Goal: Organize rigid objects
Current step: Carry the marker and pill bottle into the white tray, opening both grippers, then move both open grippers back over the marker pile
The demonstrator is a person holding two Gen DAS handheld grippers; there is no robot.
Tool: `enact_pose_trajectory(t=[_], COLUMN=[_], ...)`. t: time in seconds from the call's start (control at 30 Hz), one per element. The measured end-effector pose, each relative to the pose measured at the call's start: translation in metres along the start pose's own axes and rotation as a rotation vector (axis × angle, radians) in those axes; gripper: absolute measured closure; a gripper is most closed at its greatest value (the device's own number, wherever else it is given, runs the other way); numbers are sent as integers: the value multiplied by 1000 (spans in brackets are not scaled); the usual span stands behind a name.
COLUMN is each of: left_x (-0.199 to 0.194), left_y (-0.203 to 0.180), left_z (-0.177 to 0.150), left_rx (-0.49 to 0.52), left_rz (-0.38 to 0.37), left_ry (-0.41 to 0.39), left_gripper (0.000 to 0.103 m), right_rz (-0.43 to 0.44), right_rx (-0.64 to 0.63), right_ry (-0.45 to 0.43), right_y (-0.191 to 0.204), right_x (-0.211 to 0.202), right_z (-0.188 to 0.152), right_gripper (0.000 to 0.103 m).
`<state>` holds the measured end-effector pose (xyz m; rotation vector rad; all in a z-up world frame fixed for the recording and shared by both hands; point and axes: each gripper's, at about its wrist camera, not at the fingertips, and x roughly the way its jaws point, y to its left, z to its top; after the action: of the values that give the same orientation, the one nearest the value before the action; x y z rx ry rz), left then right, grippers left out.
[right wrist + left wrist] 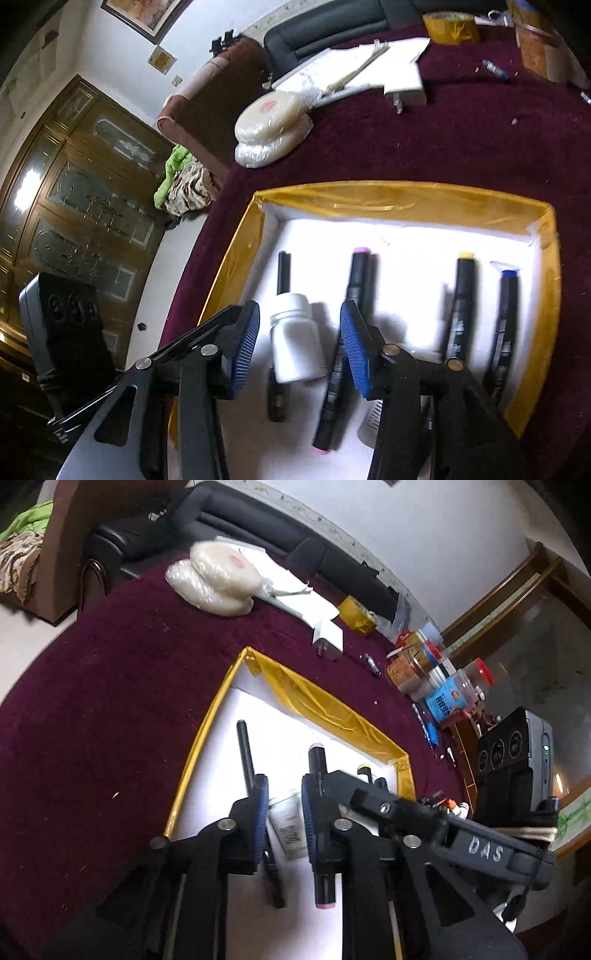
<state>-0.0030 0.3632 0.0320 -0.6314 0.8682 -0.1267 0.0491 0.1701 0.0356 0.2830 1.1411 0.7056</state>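
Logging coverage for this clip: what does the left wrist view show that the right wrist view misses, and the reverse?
Only the left wrist view shows the jars with red lids at the table's far side and the left gripper, open over the tray.

Only the right wrist view shows the yellow-capped marker and blue-capped marker full length, the wooden glass-door cabinet, and the right gripper, open around the white bottle.

Both show the yellow-edged tray, the pink-capped marker, the wrapped round cakes, the white charger plug and the yellow tape roll.
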Motion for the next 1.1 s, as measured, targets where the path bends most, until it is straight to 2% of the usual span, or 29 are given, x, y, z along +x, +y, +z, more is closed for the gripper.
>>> enact_pose_trajectory(t=[0.07,0.13,0.2,0.33,0.4,0.47,0.53,0.63,0.67,0.73,0.77,0.8,0.83,0.9,0.93,1.0,1.03,1.07,1.1], left_x=[-13,-27,-39,-57,-64,-71,-80,-103,-111,-133,-140,-150,-154,-156,-154,-145,-136,-126,-115], left_y=[-5,-11,-22,-51,-70,-91,-113,-149,-162,-186,-195,-207,-215,-229,-234,-241,-245,-249,-253], left_z=[-3,-7,-12,-30,-42,-52,-61,-69,-71,-73,-74,-72,-71,-69,-68,-67,-68,-68,-70], left_rx=[11,19,30,62,82,113,147,209,231,289,305,329,343,353,354,358,362,366,371], left_rz=[12,11,-3,-71,-127,-170,-214,-281,-292,-308,-315,-323,-319,-294,-293,-287,-273,-262,-256], left_ry=[-33,-69,-99,-123,-119,-116,-113,-115,-125,-155,-171,-198,-218,-242,-238,-217,-203,-186,-166], left_gripper=[73,58,51,48,48,48,48,48,47,34,30,26,24,24,24,24,24,24,24], right_rz=[-10,-29,-68,-197,-301,-384,-425,-461,-491,-546,-577,-601,-627,-708,-762,-879,-909,-918,-899], right_rx=[-19,-44,-78,-155,-212,-225,-196,-140,-138,-144,-148,-153,-160,-189,-209,-245,-240,-220,-197], right_ry=[-30,-67,-110,-229,-307,-330,-337,-410,-460,-542,-607,-659,-702,-786,-821,-871,-888,-906,-914], right_y=[-1,-3,-8,-25,-39,-55,-70,-86,-84,-76,-66,-56,-45,-23,-11,4,6,3,-5], right_x=[-15,-35,-57,-108,-142,-173,-203,-280,-317,-376,-419,-454,-485,-541,-561,-593,-602,-609,-613], right_z=[0,-4,-11,-35,-54,-66,-71,-78,-79,-77,-74,-72,-68,-59,-55,-42,-35,-28,-25], right_gripper=[62,62,62,62,60,59,59,59,59,59,59,57,55,39,38,35,33,26,23])
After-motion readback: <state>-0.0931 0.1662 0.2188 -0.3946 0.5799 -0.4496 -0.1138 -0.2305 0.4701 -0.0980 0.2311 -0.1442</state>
